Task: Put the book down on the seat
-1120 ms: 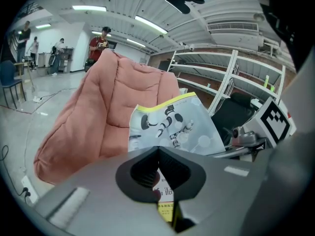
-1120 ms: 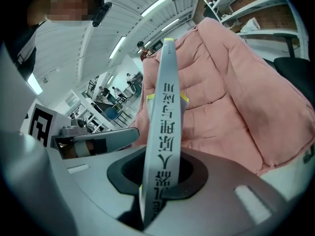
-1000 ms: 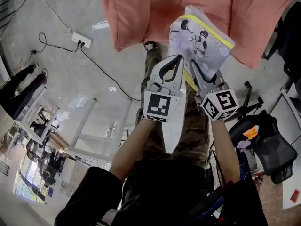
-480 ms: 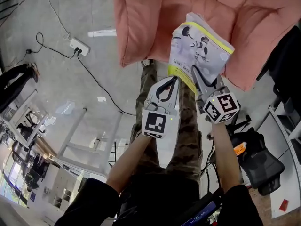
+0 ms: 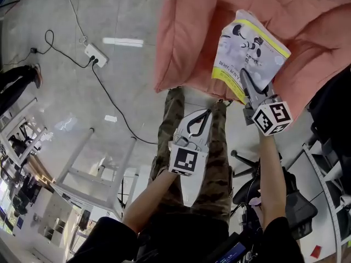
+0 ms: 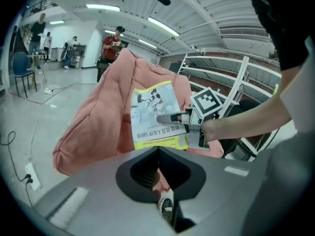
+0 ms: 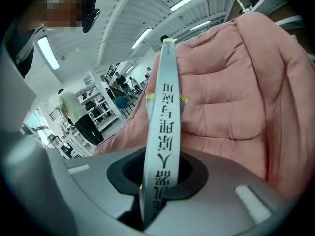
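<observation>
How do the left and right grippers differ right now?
The right gripper is clamped on the book; the left gripper is shut on nothing. The right reaches over the pink seat; the left hangs back over the person's legs. Both point toward the seat.

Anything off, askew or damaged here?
Nothing stands out. The book looks intact, clamped by its edge in the right claw over the pink seat, not yet set down. The left claw is shut and empty.

The book [image 5: 249, 51] is covered in glossy paper; the seat [image 5: 186, 37] is upholstered in matt, quilted cloth.
</observation>
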